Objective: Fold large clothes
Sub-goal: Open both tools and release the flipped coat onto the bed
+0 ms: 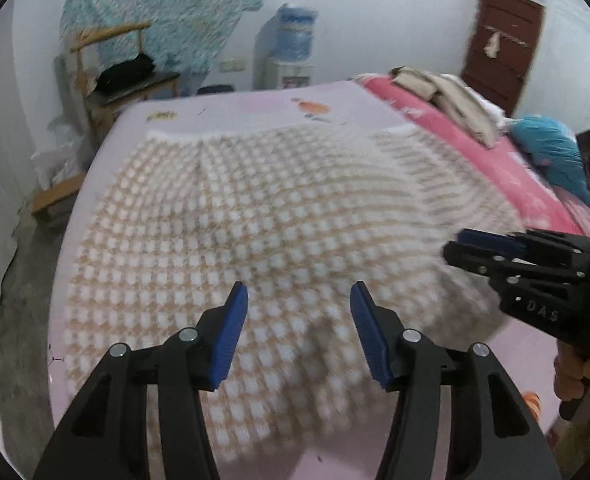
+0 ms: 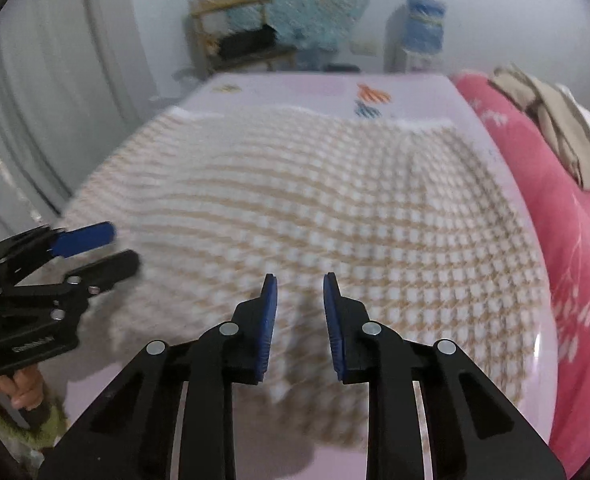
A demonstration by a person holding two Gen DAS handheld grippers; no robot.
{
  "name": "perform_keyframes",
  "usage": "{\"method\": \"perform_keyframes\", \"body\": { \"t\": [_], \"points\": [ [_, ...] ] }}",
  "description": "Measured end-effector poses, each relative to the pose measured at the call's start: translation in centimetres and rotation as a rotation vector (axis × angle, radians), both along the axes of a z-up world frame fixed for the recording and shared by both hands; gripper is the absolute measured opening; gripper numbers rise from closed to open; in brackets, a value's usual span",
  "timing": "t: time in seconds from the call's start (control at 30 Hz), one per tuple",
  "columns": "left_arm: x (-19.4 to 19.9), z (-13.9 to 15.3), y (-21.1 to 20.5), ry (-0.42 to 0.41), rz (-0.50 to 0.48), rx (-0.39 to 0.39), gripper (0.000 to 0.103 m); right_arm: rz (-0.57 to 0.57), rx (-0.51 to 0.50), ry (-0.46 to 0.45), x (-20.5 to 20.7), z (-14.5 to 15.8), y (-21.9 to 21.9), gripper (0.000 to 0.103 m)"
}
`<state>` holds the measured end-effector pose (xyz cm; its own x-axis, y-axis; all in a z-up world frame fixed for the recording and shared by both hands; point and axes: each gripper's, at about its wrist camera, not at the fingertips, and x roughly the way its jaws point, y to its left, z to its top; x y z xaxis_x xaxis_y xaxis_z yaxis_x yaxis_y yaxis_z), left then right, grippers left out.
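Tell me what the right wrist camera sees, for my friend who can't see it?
The right gripper, jaws apart and empty, points at a tan-and-white checked cloth spread on a lilac bed. The left gripper reaches in beside it.

Wooden chair (image 1: 107, 76), water dispenser (image 1: 293, 52), brown door (image 1: 503, 44), pink blanket (image 2: 567, 220).

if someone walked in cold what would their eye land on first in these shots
The big beige-and-white checked cloth spread over the lilac-sheeted bed fills the middle of both views. Next come the blue-padded grippers above its near edge: the left gripper and the right gripper, both with jaws apart and empty. A bright pink blanket runs along the bed's right side.
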<state>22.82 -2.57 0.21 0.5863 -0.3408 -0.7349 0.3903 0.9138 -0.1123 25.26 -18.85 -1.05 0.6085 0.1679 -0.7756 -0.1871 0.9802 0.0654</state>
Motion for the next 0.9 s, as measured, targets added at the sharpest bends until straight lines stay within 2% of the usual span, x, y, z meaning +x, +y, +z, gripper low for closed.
{"method": "perform_keyframes", "body": {
  "t": [0.07,0.1,0.17,0.23,0.3,0.4,0.43,0.5,0.53,0.63,0.73,0.8,0.83,0.87,0.9],
  "points": [
    [-1.0,-0.4,0.3,0.004,-0.005,0.018,0.053,0.044,-0.016,-0.011,-1.0,-0.2,0.9,0.023],
    [-1.2,-1.0,0.3,0.015,0.001,0.038,0.053,0.064,-0.043,0.008,-1.2,-1.4,1.6,0.023],
    [-0.7,-3.8,0.5,0.075,0.049,0.11,0.053,0.058,-0.091,0.029,-0.8,-3.4,2.3,0.023],
    [-0.5,-4.4,1.0,0.083,0.07,0.078,0.053,0.055,-0.11,0.021,-0.4,-3.9,2.6,0.023],
    [-1.0,-3.1,1.4,0.075,0.074,0.045,0.053,0.047,-0.096,0.039,-0.3,-2.9,2.4,0.023],
    [-2.0,-1.9,2.7,0.022,0.077,0.033,0.053,0.06,-0.106,0.002,-1.4,-2.0,2.3,0.023],
    [-2.0,-2.3,3.1,0.024,0.095,0.051,0.053,0.063,-0.111,0.007,-1.5,-2.5,2.3,0.023],
    [-1.4,-4.1,4.0,0.077,0.129,0.087,0.053,0.054,-0.109,0.0,-1.6,-3.7,2.3,0.025],
    [-1.3,-4.7,4.4,0.078,0.13,0.061,0.053,0.058,-0.114,-0.011,-1.4,-3.9,2.5,0.025],
    [-1.8,-3.5,4.7,0.071,0.125,0.043,0.053,0.043,-0.083,0.013,-1.1,-2.9,1.6,0.025],
    [-2.5,-2.1,6.4,0.016,0.157,0.008,0.053,-0.035,-0.094,-0.036,-1.1,-1.4,-1.2,0.027],
    [-1.9,-3.2,7.9,0.046,0.202,0.025,0.053,-0.098,-0.097,-0.005,-0.7,-2.5,-3.4,0.027],
    [-1.8,-3.7,8.3,0.062,0.195,-0.005,0.053,-0.12,-0.083,0.028,-0.3,-3.5,-4.2,0.027],
    [-1.9,-3.8,8.5,0.048,0.194,-0.029,0.053,-0.134,-0.05,0.067,0.0,-4.7,-5.0,0.027],
    [-2.0,-3.8,8.2,0.04,0.191,-0.007,0.053,-0.135,-0.019,0.08,0.5,-5.7,-5.5,0.027]
  ]
}}
